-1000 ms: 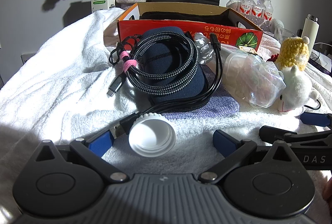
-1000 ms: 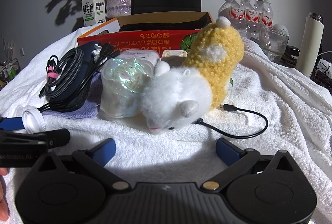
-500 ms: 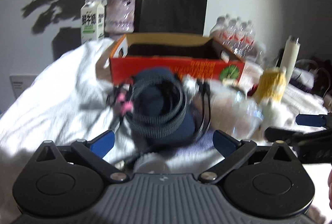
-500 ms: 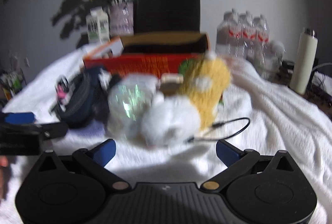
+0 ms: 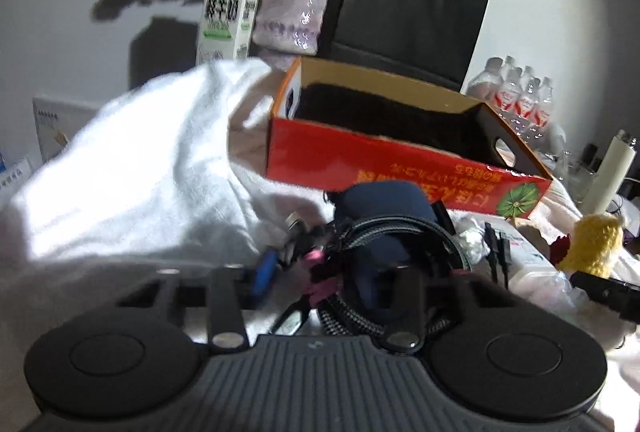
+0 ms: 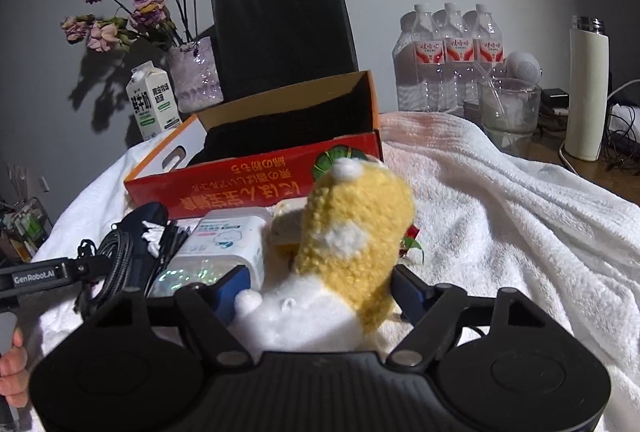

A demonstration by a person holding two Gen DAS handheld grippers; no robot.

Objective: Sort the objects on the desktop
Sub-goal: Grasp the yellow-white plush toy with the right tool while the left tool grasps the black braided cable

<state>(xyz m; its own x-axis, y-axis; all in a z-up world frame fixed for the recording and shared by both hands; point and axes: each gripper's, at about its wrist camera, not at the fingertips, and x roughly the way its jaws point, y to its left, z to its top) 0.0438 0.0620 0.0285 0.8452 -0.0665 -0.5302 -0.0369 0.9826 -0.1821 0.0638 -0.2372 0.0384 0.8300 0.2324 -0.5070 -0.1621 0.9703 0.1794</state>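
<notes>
— Two grippers [image 5: 336,276] in the shot; what was the left one doing?

— Left gripper was clenched on the coiled braided cable [image 5: 400,228], close to its pink tie [image 5: 316,264]. One blue pad [image 5: 264,272] sat left of the tie, and the other finger sat on the right side of the coil. The view was blurry, so I couldn't tell if the coil was off the surface.

— Where was the cable?

— It was draped over a navy pouch [image 5: 384,200], just in front of the red cardboard box [image 5: 400,168], on the white towel [image 5: 140,172].

— And the right?

— Right gripper [image 6: 324,296] was closed on the plush toy [image 6: 356,232]. Its jaws pinched the white head end low in the frame, and the yellow body rose tilted in front of the box's front wall.

— What was next to it?

— A wipes pack [image 6: 228,236] lay just left of the plush, touching or nearly so. The left gripper's finger showed further left, by the cable.

— Was the box open?

— Yes, top open, and the inside looked dark.

— Background?

— A milk carton [image 6: 154,100], a black paper bag [image 6: 284,28] and a vase of dried flowers [image 6: 196,76] stood behind the box. Water bottles [image 6: 452,56] and a white thermos [image 6: 588,88] were off to the right.
</notes>
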